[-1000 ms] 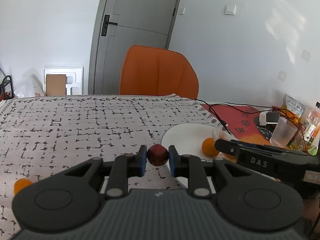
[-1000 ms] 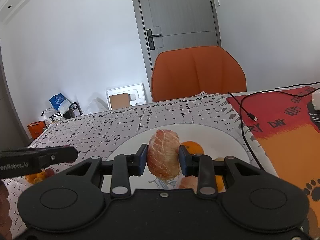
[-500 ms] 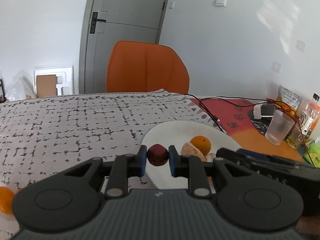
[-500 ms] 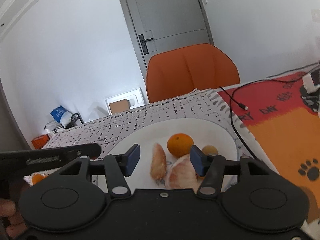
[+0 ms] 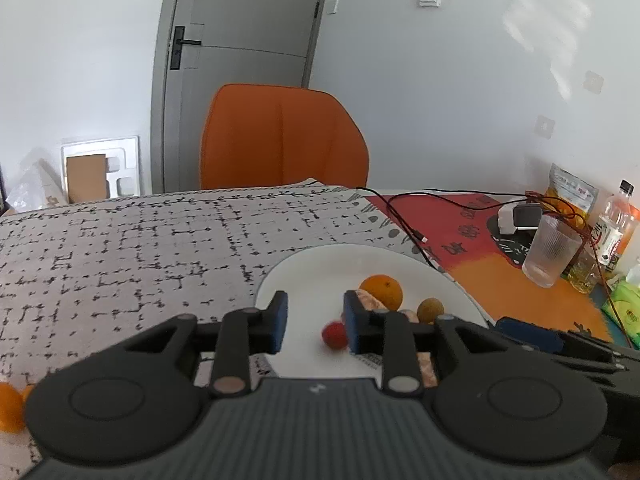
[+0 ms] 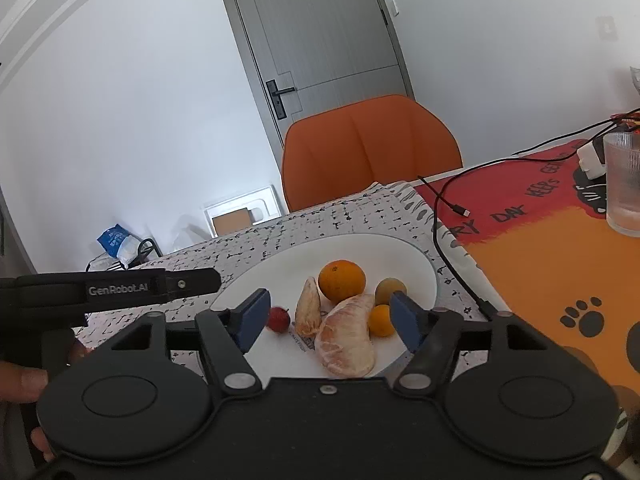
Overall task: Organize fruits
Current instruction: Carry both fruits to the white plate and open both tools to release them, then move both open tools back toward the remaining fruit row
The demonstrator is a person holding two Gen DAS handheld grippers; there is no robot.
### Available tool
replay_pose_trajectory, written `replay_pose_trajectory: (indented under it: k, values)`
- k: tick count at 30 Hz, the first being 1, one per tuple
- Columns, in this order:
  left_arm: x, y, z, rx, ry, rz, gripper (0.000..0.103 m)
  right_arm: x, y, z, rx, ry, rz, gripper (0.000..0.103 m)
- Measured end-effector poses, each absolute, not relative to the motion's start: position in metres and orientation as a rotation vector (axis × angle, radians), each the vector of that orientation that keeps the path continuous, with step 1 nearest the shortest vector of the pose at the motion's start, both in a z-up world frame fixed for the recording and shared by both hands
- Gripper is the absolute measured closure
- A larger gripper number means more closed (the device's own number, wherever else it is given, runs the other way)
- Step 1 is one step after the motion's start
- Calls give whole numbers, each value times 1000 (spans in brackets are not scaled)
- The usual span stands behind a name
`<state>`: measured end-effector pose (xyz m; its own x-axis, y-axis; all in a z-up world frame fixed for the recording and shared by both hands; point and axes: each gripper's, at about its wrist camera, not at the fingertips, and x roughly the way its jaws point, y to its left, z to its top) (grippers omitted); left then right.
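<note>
table cover: grey-white cloth with black broken-grid print (image 5: 120, 248), under the plate; red-orange printed mat (image 6: 560, 264) just right of the plate
plate: large round white ceramic plate (image 6: 416, 264), the landmark; the gathered fruit lies on its near half
left gripper: black two-finger claw with blue pads (image 5: 312, 322), over the plate's near-left edge; jaws wide apart, nothing between them
right gripper: black two-finger claw with blue pads (image 6: 330, 316), over the plate's near edge; jaws spread wide, empty, the fruit lies beyond and below it
big segment: large peeled pink-orange pomelo wedge (image 6: 346, 340), on the plate near its front rim
mandarin: round orange mandarin (image 6: 342, 282), on the plate toward its middle
small segment: narrow peeled pale-pink pomelo slice (image 6: 308, 312), on the plate, left of the big segment, close to the mandarin
brown fruit: small round tan-brown fruit, maybe longan (image 6: 390, 289), on the plate right of the mandarin
small orange: small round orange kumquat-like fruit (image 6: 380, 320), on the plate beside the big segment's right side
red fruit: small round red fruit with dark stem end (image 6: 278, 319), on the plate at its left side, slightly blurred in the left view
done: six pieces on the plate, both claws free
left: orange fruit (image 5: 12, 404) off the plate on the cloth, far left at the frame edge; likely the next pickup; count unclear, partly cut off
progress guess: mostly through, at least one fruit left
</note>
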<state>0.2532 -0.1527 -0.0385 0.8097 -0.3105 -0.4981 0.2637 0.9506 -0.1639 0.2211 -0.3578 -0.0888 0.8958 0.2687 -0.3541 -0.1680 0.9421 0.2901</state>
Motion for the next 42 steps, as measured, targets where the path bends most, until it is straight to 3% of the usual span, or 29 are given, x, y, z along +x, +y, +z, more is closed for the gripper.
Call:
replay_pose_trajectory:
  k: [4,7,13,14,17,23,29,42]
  values:
    - [246,-146,-38,-78,560,-302,49,218,-357,-90,269,413,232,34]
    - [240,-137,-37,-75,567,-296,33,214,-353,-88,271,417,243,28]
    - [222,-115,-35,-113,566,-284,20,206,-344,-85,262,422,254,20]
    - [219,-112,-34,-122,567,-289,17,204,-342,-83,260,419,250,15]
    - [209,-99,-31,-134,557,-292,14,196,-336,-78,251,398,250,0]
    - [193,-75,-23,-157,543,-238,11,189,-325,-73,241,411,266,0]
    - [177,-54,-19,-153,550,-198,2,182,-315,-69,241,414,277,0]
    - [141,-14,-14,-183,531,-111,1,171,-295,-58,226,399,310,0]
